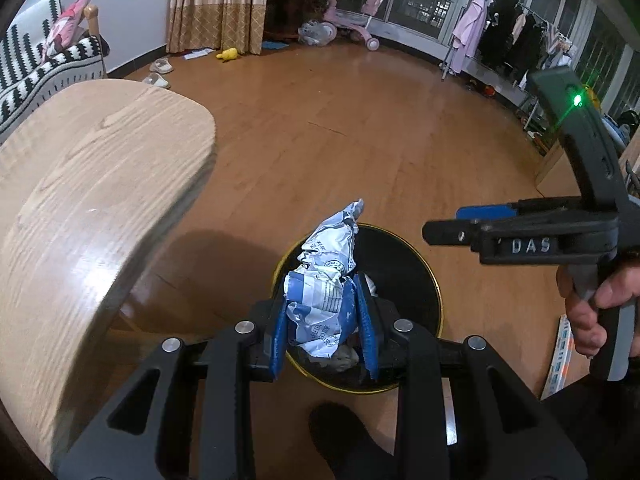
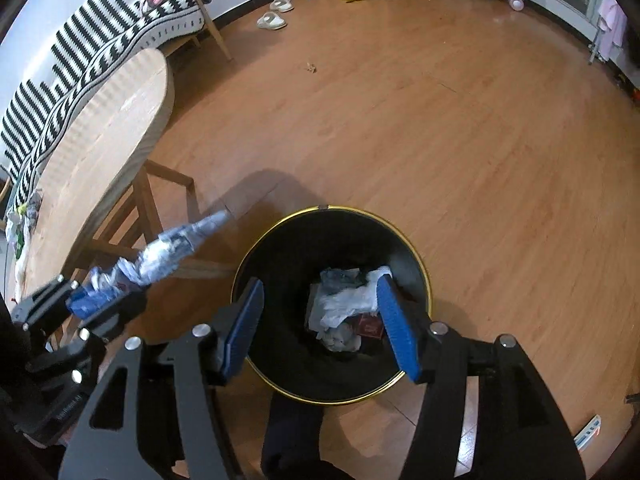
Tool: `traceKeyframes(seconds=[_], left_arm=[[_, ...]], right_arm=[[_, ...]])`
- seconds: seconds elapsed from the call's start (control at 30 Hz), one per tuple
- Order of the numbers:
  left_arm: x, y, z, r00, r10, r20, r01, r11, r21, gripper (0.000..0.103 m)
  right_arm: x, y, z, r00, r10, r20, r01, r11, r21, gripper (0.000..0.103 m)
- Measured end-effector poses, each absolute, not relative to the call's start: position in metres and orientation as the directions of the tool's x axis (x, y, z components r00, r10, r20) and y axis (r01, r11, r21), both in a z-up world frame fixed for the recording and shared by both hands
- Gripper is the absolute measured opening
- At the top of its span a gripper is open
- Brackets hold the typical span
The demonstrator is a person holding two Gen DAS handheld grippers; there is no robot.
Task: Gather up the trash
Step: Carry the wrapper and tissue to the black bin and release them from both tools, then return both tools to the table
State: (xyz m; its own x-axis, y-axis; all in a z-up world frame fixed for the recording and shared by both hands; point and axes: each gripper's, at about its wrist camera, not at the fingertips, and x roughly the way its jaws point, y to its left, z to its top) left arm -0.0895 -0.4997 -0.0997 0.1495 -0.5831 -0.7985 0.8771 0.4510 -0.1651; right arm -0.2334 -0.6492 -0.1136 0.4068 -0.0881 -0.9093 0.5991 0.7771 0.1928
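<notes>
Wrapper [image 1: 325, 280], clamped in our left gripper [image 1: 325, 322], points its long axis forward over the bin [image 1: 424, 280], while our right gripper [image 2: 320, 330] hangs parted and empty above it.

Both cameras are looking down from close above the black bin [image 1: 404, 264] [image 2: 280, 248]. Both are also seeing the wooden floor [image 1: 360, 128] [image 2: 440, 120] and the desk [image 1: 100, 168] [image 2: 112, 128].

The left gripper [image 1: 322, 320] clamps a crumpled blue-and-white wrapper [image 1: 326, 280] over the black bin [image 1: 404, 276] — the right gripper [image 1: 460, 226] reaches in from three o'clock, a hand [image 1: 592, 300] on its handle.
</notes>
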Motion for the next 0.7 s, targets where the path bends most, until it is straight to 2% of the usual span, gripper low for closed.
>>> traceKeyframes(seconds=[0.37, 0.4, 0.43, 0.5, 0.7], left_arm=[[-0.096, -0.531, -0.112, 0.06, -0.6, -0.797, 0.884, 0.402, -0.236, 0.032], [-0.097, -0.534, -0.112, 0.061, -0.598, -0.799, 0.886, 0.401, -0.232, 0.041], [-0.097, -0.536, -0.112, 0.056, -0.594, -0.803, 0.885, 0.402, -0.236, 0.056], [-0.098, -0.535, -0.108, 0.06, -0.604, -0.795, 0.882, 0.405, -0.241, 0.071], [-0.091, -0.518, -0.094, 0.087, -0.618, -0.781, 0.883, 0.411, -0.226, 0.079]], right_arm=[[-0.247, -0.668, -0.087, 0.465, -0.167, -0.869, 0.663, 0.716, 0.217, 0.061], [-0.248, -0.668, -0.083, 0.475, -0.174, -0.863, 0.664, 0.714, 0.221, 0.063], [-0.248, -0.668, -0.079, 0.485, -0.183, -0.855, 0.667, 0.71, 0.226, 0.064], [-0.246, -0.668, -0.073, 0.495, -0.195, -0.847, 0.668, 0.709, 0.227, 0.065], [-0.227, -0.654, -0.065, 0.514, -0.176, -0.839, 0.634, 0.737, 0.234, 0.065]])
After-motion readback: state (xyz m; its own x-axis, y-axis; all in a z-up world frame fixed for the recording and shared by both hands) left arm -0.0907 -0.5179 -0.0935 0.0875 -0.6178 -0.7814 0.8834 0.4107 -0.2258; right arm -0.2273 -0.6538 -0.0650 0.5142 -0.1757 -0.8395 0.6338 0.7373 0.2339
